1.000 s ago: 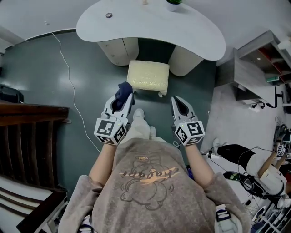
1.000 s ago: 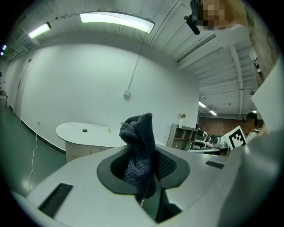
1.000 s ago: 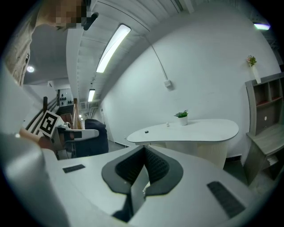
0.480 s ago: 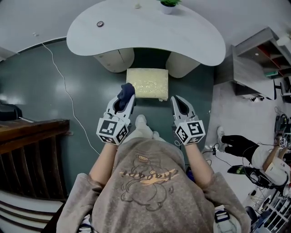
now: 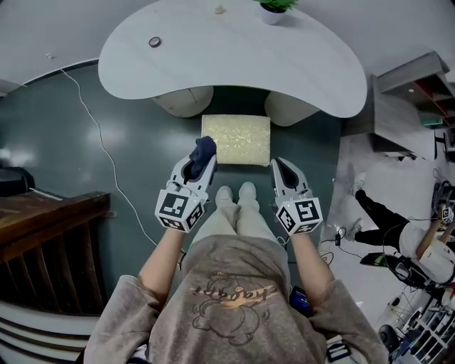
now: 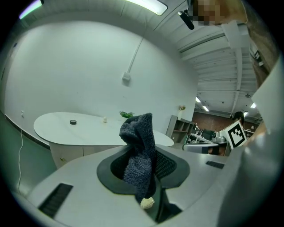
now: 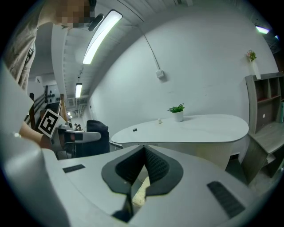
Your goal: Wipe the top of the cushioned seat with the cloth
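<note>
Navy cloth [image 5: 203, 148] in left tongs [image 5: 198, 161], at left edge of cushioned seat [image 5: 238, 138]

We take this for an office or lab workroom rather than a home. A broad, curved white counter [image 5: 234, 64] carrying a small potted plant [image 5: 274, 8] fills the top of the head view, above a glossy dark teal floor [image 5: 71, 156]. Grey open shelving [image 5: 409, 99] stands at upper right and tangled cables and gear [image 5: 398, 274] lie at lower right. A long ceiling strip light [image 7: 101, 34] shows at upper left in the right gripper view.
</note>
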Motion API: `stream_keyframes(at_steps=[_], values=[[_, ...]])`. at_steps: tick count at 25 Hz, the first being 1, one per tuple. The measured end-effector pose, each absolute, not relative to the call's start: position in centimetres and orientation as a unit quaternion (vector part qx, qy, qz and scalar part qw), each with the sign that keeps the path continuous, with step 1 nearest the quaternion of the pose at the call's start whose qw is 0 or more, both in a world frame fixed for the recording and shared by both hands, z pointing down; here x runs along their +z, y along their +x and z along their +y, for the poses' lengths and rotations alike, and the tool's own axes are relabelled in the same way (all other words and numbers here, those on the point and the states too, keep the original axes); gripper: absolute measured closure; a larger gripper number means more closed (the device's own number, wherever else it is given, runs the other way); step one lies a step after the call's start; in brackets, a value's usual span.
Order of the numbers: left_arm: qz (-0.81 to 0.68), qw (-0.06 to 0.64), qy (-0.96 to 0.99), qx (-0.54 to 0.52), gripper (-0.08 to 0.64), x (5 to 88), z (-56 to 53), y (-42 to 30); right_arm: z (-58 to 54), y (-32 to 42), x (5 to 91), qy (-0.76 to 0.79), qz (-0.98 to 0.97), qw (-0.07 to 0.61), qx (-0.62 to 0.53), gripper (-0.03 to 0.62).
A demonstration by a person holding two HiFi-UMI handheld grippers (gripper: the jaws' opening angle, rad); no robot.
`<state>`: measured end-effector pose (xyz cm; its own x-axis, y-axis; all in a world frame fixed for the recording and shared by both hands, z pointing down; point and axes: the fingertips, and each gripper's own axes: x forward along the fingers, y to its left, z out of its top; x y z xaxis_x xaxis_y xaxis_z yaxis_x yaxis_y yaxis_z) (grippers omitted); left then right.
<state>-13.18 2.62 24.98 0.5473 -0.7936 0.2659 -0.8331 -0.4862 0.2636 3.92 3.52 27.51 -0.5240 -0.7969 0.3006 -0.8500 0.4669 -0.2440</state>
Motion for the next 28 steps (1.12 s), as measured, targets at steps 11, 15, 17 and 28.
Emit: stream_keyframes(at_steps=[11, 15, 17, 28], values=[[-0.493, 0.196, 0.845, 0.067, 0.462, 30.3, -2.2, -13.0, -1.1, 5.7, 32.6, 0.481, -0.851, 0.078, 0.195, 0.592], [-0.498, 0.206, 0.839, 0.071, 0.463, 32.9, -4.0, -12.3, -3.0, 6.3, 35.0, 0.475, -0.852, 0.083, 0.203, 0.592], [-0.501, 0.210, 0.836, 0.072, 0.462, 34.4, -4.9, -12.1, -4.0, 6.2, 36.2, 0.470, -0.855, 0.085, 0.205, 0.592], [-0.503, 0.229, 0.830, 0.074, 0.463, 40.9, -7.6, -11.1, -5.9, 4.6, 42.9, 0.445, -0.862, 0.100, 0.221, 0.592]])
